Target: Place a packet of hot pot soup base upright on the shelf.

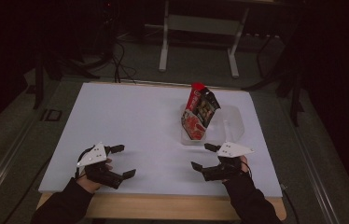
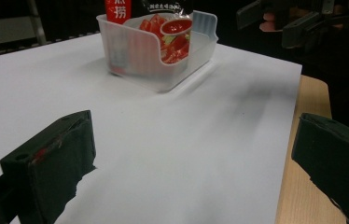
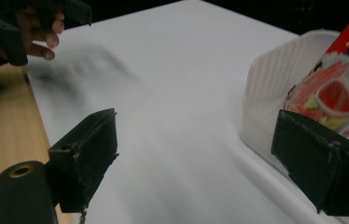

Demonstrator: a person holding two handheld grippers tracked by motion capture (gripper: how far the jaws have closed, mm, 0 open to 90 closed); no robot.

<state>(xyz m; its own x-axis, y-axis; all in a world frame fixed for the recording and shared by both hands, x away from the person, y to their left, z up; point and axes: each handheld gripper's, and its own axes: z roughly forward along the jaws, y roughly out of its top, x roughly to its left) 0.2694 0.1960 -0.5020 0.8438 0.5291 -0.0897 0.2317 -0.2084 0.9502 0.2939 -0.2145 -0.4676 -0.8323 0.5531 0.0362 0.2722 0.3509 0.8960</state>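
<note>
Two hand-held grippers on the go here, one per hand, both sitting low over the near edge of the white worktop point(image 1: 130, 116). The left hand-held gripper point(image 1: 122, 162) has its jaws spread wide apart with nothing between them, and the right hand-held gripper point(image 1: 204, 156) is the same: jaws well apart, empty. Each one has a grey three-cornered plate on top.

There's one clear plastic bin point(image 1: 231, 126) on the worktop, toward the far right, just beyond the right hand-held gripper but not touching it. Inside it I count three snack packets standing upright and leaning together: a red packet point(image 1: 196, 94) at the back, a black packet point(image 1: 207, 107) beside it, and a red-and-white packet point(image 1: 192, 125) with tomato pictures at the front. In the left gripper view the bin point(image 2: 130, 51) sits well ahead of the jaws; in the right gripper view its wall point(image 3: 270, 88) is right next to one jaw.

The rest of the worktop is bare white, with a wooden edge point(image 1: 163, 207) showing along the near side. One white table frame point(image 1: 200, 28) stands on the floor behind.
</note>
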